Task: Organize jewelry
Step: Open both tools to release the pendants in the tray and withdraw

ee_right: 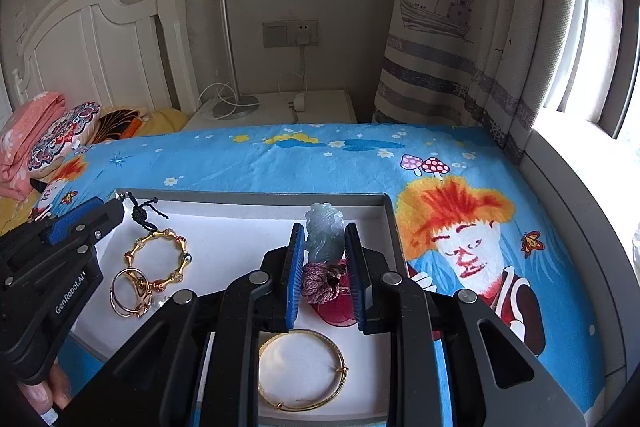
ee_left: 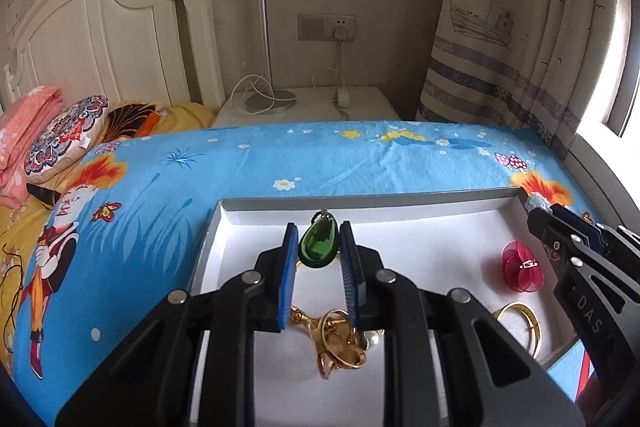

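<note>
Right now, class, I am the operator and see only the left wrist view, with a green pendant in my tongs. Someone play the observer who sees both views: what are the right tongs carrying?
Observer: The right tongs grip a pale carved pendant with a purple knotted cord.
Operator: What hangs from my tongs?
Observer: A black knotted cord dangles from the left tongs.
Operator: What lies beneath the right tongs?
Observer: A plain gold bangle, inside the box.

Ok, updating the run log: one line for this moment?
left gripper: shut on green pendant | right gripper: shut on jade pendant | both over tray
</note>
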`<state>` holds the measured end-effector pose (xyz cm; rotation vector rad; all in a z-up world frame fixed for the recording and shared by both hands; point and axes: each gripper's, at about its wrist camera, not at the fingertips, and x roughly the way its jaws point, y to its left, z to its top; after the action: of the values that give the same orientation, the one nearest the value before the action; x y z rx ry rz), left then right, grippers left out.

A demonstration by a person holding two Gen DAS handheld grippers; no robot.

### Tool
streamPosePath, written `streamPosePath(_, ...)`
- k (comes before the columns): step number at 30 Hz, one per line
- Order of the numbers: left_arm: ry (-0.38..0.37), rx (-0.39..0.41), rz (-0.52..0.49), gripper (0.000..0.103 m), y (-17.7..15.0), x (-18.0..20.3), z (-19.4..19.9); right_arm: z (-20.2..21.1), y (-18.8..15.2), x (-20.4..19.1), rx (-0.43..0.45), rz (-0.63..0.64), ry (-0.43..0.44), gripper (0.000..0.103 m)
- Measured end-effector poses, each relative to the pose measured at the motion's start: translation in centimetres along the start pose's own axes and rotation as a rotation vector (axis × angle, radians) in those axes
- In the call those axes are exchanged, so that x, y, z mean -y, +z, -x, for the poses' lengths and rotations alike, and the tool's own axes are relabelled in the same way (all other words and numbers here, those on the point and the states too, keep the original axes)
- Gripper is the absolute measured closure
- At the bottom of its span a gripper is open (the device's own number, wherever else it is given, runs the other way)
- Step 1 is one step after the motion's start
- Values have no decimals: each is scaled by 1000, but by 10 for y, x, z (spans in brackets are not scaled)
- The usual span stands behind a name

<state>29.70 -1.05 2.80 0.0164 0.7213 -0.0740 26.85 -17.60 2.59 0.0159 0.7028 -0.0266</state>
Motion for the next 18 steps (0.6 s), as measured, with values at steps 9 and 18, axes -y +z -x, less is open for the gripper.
streamPosePath(9, 3, -47, 16, 81, 0, 2, -24, -17, 1, 1, -19, 4, -24, 80)
streamPosePath(18, 7, -38, 28, 60, -2, 0, -21, -20, -3, 2, -30, 8, -32, 55)
